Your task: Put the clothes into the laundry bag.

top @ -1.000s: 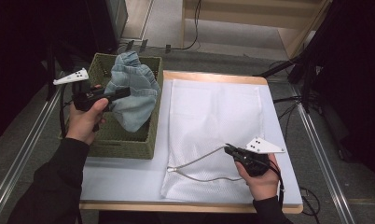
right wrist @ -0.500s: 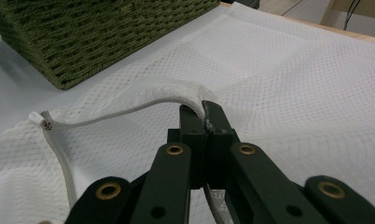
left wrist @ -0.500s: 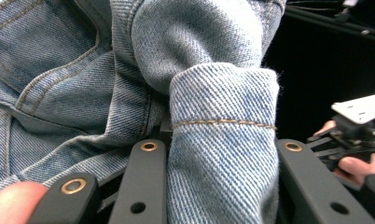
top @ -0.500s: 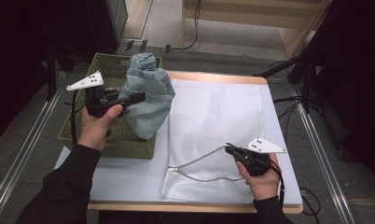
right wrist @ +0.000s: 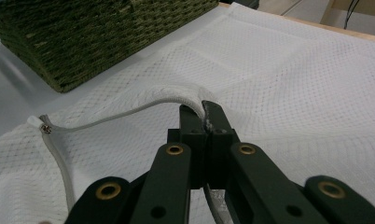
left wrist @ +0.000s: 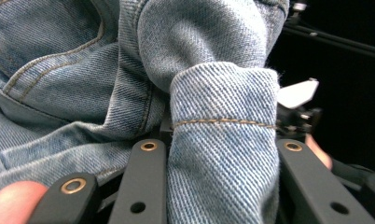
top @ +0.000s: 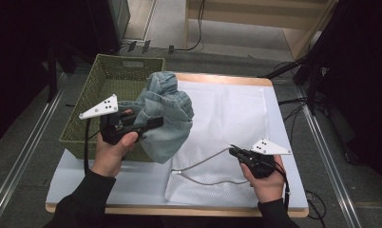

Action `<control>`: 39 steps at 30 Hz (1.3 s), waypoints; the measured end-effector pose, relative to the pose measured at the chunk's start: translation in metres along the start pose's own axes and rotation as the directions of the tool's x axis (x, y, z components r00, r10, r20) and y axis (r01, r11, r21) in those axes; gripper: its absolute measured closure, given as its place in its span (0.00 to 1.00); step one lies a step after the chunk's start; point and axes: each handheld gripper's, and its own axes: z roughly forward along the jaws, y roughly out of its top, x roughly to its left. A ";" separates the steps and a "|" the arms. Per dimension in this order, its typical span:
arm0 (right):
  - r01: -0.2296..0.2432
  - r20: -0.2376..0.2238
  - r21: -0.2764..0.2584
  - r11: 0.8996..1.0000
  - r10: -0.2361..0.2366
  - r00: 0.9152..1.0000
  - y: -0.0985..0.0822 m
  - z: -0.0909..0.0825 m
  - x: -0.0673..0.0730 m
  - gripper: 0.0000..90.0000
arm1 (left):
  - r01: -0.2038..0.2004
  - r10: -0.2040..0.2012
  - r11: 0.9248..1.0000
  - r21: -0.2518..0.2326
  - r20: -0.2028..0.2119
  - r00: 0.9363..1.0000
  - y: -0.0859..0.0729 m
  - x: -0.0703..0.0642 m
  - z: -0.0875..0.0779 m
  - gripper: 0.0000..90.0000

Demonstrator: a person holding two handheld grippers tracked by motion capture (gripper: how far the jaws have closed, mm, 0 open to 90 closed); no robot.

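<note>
Bundle of faded denim jeans (top: 165, 114) lifted clear, hanging over the right rim of the green woven basket (top: 110, 90) and reaching out above the white mesh bag (top: 227, 123). A hemmed fold (left wrist: 223, 135) clamped between the jaws of the left gripper (top: 148, 124). Mesh bag spread flat just right of the basket, its zippered edge (top: 203, 161) pulled up into an open mouth. Right gripper (top: 236, 153) clenched tight on that raised edge, well right of the basket. White table (top: 108, 178) beneath all of it.

One denim garment (top: 167, 114), one mesh bag (top: 227, 128), one basket (top: 108, 80), two tools.
</note>
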 end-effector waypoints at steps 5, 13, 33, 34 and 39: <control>-0.006 0.003 0.004 1.000 0.006 1.000 0.000 0.002 -0.003 1.00 | 0.011 -0.011 1.000 -0.006 0.035 0.999 -0.016 -0.018 0.006 0.76; -0.025 0.007 0.023 0.999 0.025 1.000 0.005 0.011 -0.014 1.00 | 0.057 -0.061 0.998 0.029 0.157 0.986 -0.045 -0.046 0.028 0.76; -0.127 -0.058 -0.021 0.992 0.126 0.990 0.011 0.015 -0.039 1.00 | -0.074 -0.029 0.954 0.291 0.336 0.941 -0.114 -0.082 0.106 0.74; -0.121 -0.059 -0.022 0.992 0.119 0.991 0.012 0.015 -0.038 1.00 | -0.078 -0.030 0.950 0.301 0.337 0.941 -0.116 -0.084 0.109 0.73; -0.096 -0.066 -0.031 0.995 0.094 0.993 0.016 0.015 -0.029 1.00 | -0.128 0.006 0.931 0.342 0.336 0.942 -0.121 -0.094 0.117 0.72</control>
